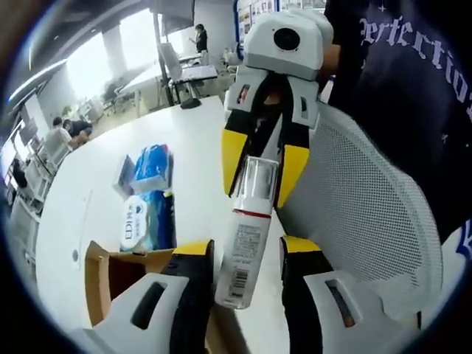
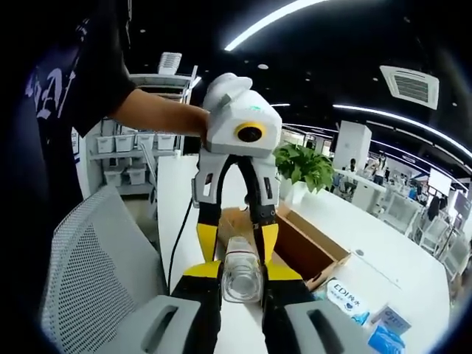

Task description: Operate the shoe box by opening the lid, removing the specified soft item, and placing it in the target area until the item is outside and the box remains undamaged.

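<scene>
Both my tongs pinch the bottle [image 1: 243, 247]: left gripper [image 1: 245, 267] at its base, right gripper [image 2: 242, 284] at its cap, long axis running between them.

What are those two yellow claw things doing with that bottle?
A person is holding one bottle between both claws. The left gripper pinches its lower end and the right gripper pinches the capped end. They hold it in the air above a white table, near an open cardboard box and some tissue packs.
</scene>
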